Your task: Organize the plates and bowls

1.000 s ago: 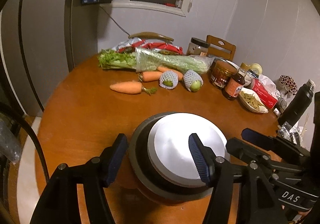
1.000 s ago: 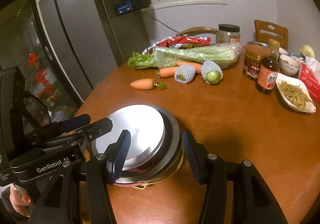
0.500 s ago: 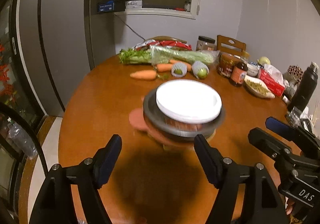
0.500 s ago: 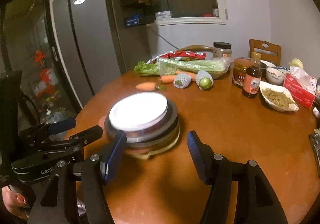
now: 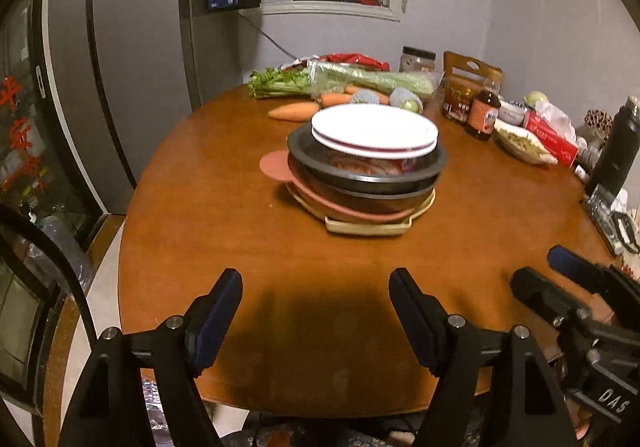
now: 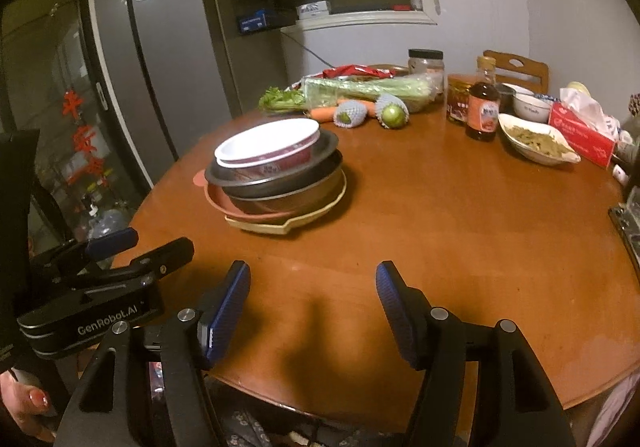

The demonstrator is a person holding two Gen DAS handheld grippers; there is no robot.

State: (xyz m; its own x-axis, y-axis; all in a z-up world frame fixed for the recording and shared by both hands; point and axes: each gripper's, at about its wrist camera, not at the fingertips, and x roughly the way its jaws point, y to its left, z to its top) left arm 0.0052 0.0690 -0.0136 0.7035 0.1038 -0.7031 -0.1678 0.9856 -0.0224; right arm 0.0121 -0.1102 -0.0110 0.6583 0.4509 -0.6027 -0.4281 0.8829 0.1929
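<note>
A stack of dishes stands on the round wooden table. On top are white plates with a red band, under them dark metal bowls, then a pink plate and a cream tray. The stack also shows in the right wrist view. My left gripper is open and empty over the near table edge, well short of the stack. My right gripper is open and empty, also near the front edge. Each gripper shows at the side of the other's view.
Behind the stack lie carrots, celery in plastic, netted fruit, jars and a sauce bottle. A dish of food, a red box and a black flask stand at right. A fridge stands left.
Both grippers have drawn back from around the stack toward the near table edge. The stack stays on the table and now looks farther away.
</note>
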